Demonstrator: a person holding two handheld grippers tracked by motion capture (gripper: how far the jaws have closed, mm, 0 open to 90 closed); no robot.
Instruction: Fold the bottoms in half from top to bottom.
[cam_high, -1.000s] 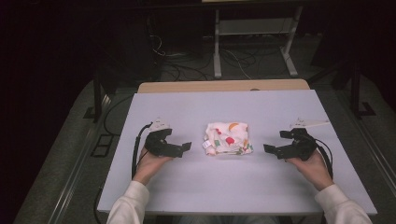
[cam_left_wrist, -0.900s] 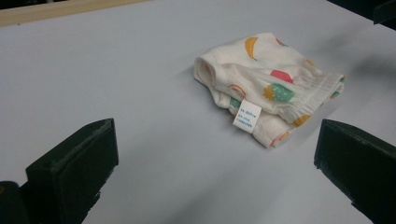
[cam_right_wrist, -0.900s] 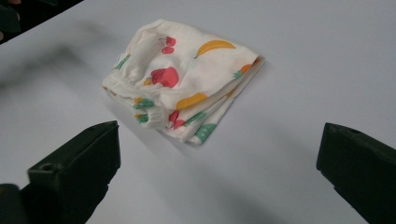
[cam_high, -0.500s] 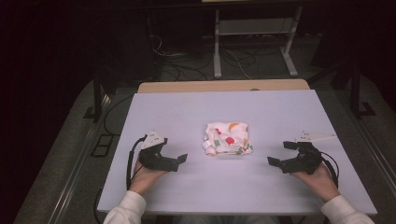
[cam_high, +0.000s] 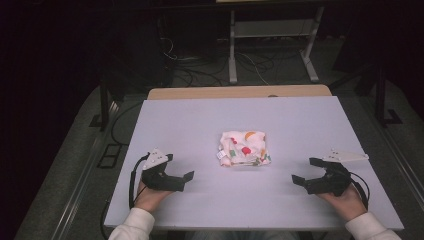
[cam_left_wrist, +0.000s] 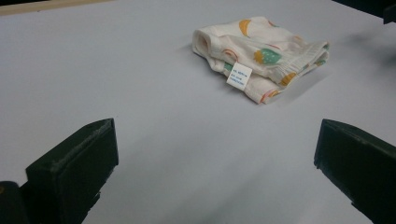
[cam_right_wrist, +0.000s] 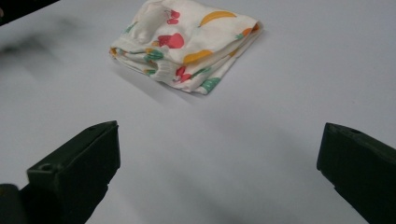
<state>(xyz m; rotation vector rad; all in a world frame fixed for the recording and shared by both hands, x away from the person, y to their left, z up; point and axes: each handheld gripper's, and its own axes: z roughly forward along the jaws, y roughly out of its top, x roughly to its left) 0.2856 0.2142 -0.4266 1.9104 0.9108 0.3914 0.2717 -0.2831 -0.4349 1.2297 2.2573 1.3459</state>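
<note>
From above, a folded cloth (cam_high: 244, 148) lies mid-table (cam_high: 200, 120), with the left gripper (cam_high: 184, 176) well off to its left and nearer the person, and the right gripper (cam_high: 306, 172) well off to its right. In the left gripper view, the jaws stand wide apart and empty, the cloth (cam_left_wrist: 261, 56) ahead of them, its white tag (cam_left_wrist: 239, 76) facing them. In the right gripper view, the jaws likewise gape empty, the cloth (cam_right_wrist: 187, 42) ahead.

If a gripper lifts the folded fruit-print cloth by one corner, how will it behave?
The folded fruit-print cloth looks soft and thin, so it would probably sag and unfold. Its loose layered edges suggest one jaw may catch only some layers. It likely weighs little and won't roll.
</note>
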